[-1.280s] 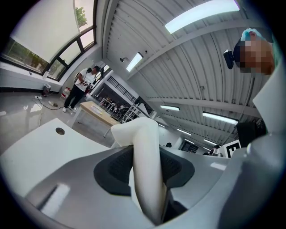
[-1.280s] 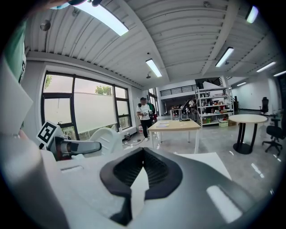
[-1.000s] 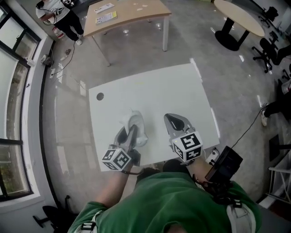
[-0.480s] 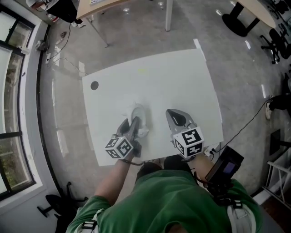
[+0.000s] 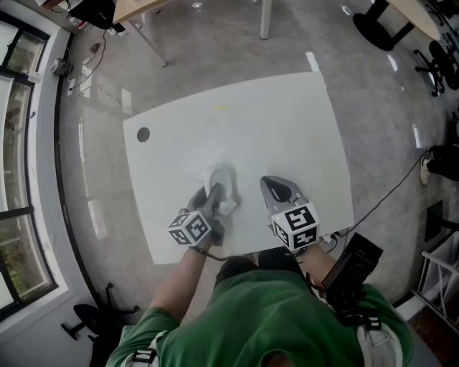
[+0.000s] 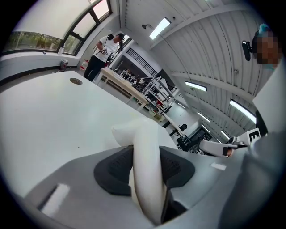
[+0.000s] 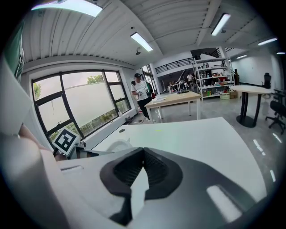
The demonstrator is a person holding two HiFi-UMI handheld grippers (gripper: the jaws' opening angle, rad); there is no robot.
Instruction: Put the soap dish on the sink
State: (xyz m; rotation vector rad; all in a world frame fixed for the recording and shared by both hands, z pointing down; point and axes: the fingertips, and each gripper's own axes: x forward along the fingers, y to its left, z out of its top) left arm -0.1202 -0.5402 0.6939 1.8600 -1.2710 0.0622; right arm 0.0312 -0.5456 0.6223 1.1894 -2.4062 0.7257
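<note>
The soap dish (image 5: pixel 222 185) is white and curved, and hangs just over the near part of the white table (image 5: pixel 272 122). My left gripper (image 5: pixel 213 195) is shut on its edge. In the left gripper view the dish (image 6: pixel 134 132) stands on edge between the two dark pads (image 6: pixel 114 167), which press on it from both sides. My right gripper (image 5: pixel 276 188) is to the right of the dish, apart from it, and is shut with nothing in it; its tips meet in the right gripper view (image 7: pixel 143 154). No sink shows in any view.
A dark round hole (image 5: pixel 143 134) sits near the table's far left corner. A wooden table (image 5: pixel 143 7) and a person (image 7: pixel 140 91) stand beyond it. Windows (image 5: pixel 18 143) run along the left. Cables (image 5: pixel 387 201) lie on the floor at the right.
Both grippers have come down toward the white table. The left one has kept its hold on the soap dish, and the right one has stayed shut.
</note>
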